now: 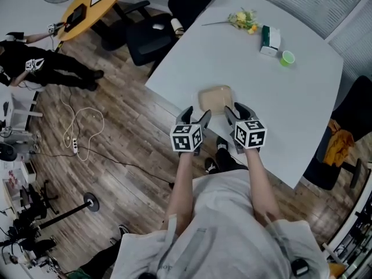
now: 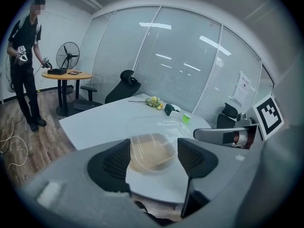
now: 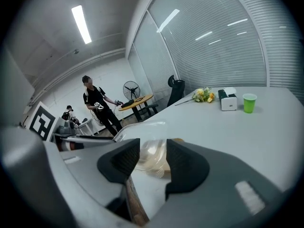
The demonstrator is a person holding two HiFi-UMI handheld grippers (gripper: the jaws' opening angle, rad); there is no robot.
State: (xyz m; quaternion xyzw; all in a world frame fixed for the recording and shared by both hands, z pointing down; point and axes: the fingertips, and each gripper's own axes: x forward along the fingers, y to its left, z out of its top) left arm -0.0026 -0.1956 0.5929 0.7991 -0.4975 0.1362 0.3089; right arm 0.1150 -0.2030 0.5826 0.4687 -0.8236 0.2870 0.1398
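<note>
A clear plastic container (image 1: 215, 99) with tan food inside sits near the front edge of the white table (image 1: 290, 109). My left gripper (image 1: 195, 120) is open at the container's near left corner. My right gripper (image 1: 235, 114) is open at its near right corner. In the left gripper view the container (image 2: 149, 152) lies just beyond the gap of the left gripper (image 2: 152, 159), with nothing clamped. In the right gripper view the container (image 3: 151, 156) and its raised clear lid (image 3: 142, 129) show through the narrower gap of the right gripper (image 3: 153, 159).
At the table's far end lie yellow flowers (image 1: 244, 20), a white and green box (image 1: 269, 40) and a green cup (image 1: 287, 57). Office chairs (image 1: 151, 34) stand at the left edge. A person in black (image 1: 35, 65) stands by a round wooden table (image 1: 87, 7). Cables (image 1: 81, 127) lie on the floor.
</note>
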